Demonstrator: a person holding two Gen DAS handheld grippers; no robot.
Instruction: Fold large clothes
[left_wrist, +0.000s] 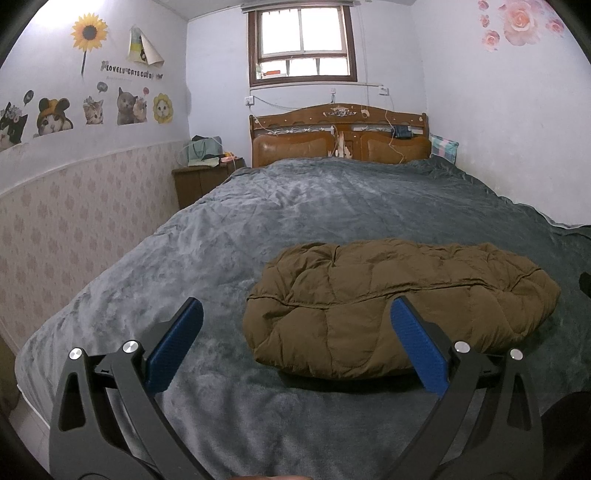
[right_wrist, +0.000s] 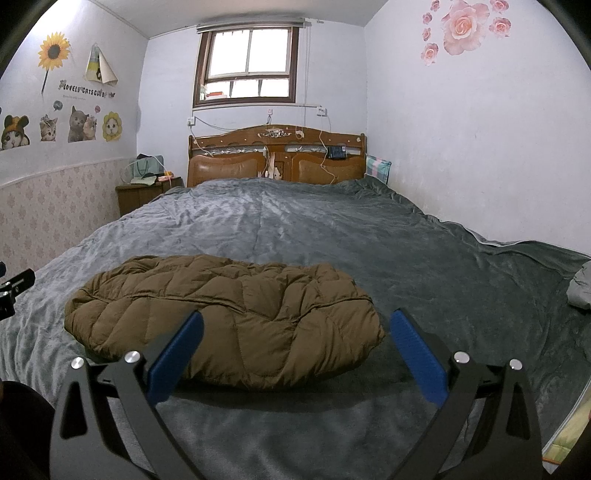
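A brown quilted puffer jacket (left_wrist: 399, 302) lies folded into a compact bundle on the grey blanket (left_wrist: 295, 206) near the bed's foot. My left gripper (left_wrist: 295, 314) hovers above the bed just in front of the jacket's left part, open, nothing between its blue pads (left_wrist: 173, 347). In the right wrist view the same jacket (right_wrist: 229, 317) lies ahead and to the left. My right gripper (right_wrist: 295, 325) is open over the jacket's near right edge, holding nothing. The left tool's black tip (right_wrist: 11, 291) shows at the left edge.
The bed runs back to a wooden headboard (left_wrist: 340, 136) under a window (left_wrist: 303, 44). A bedside cabinet (left_wrist: 201, 181) with bags stands at the back left. Walls close both sides. A grey cloth lump (right_wrist: 580, 288) sits at the bed's right edge.
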